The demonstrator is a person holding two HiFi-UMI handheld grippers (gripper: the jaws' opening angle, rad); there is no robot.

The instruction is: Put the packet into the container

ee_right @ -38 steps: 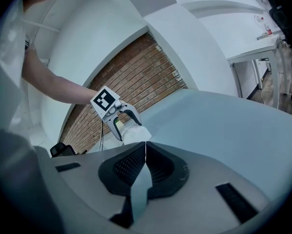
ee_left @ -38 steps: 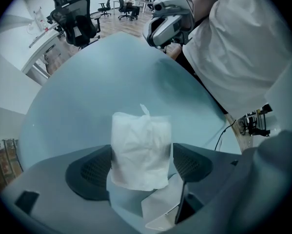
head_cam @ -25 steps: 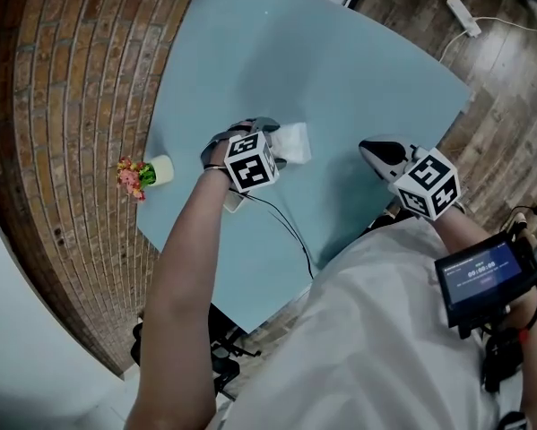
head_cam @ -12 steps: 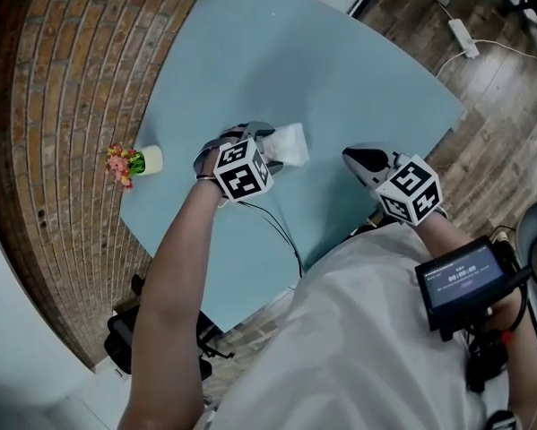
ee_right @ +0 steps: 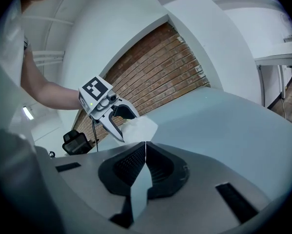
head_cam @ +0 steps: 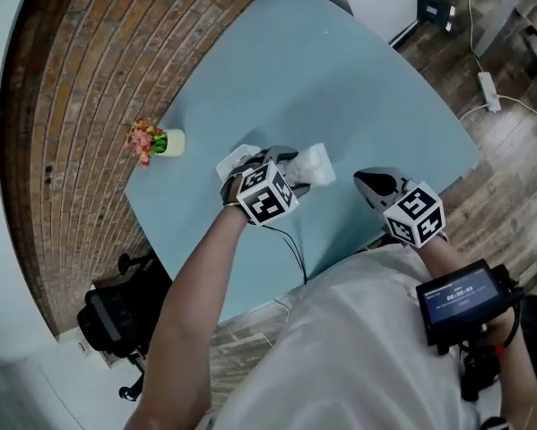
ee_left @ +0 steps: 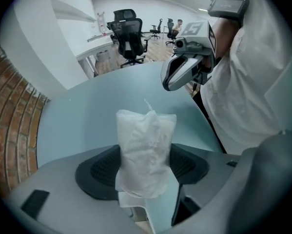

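Packet is now pinched between the pads of the left gripper. The jaws have drawn in a little and stand wide but firm on it, with the white pouch sticking up past the tips. From the right gripper view it looks held just off the table, near the near edge, though contact with the top cannot be ruled out. That reads as the pick being made, so carrying and dropping come next. No container shows clearly in any view. A white scrap to the left of the left gripper cannot be identified, so the drop spot is still to be found.

The right gripper hangs to the right of the packet, over the table's near right edge. Its jaws are fully together with nothing between them.

Against the picture of a second ago, the left gripper and packet keep much the same place on the table, with the packet still at the jaw tips. The right gripper has come slightly nearer to the left one. The head has swung, so the flower pot at the left edge and the brick floor sit differently in the frame. The pot itself does not seem to have moved.
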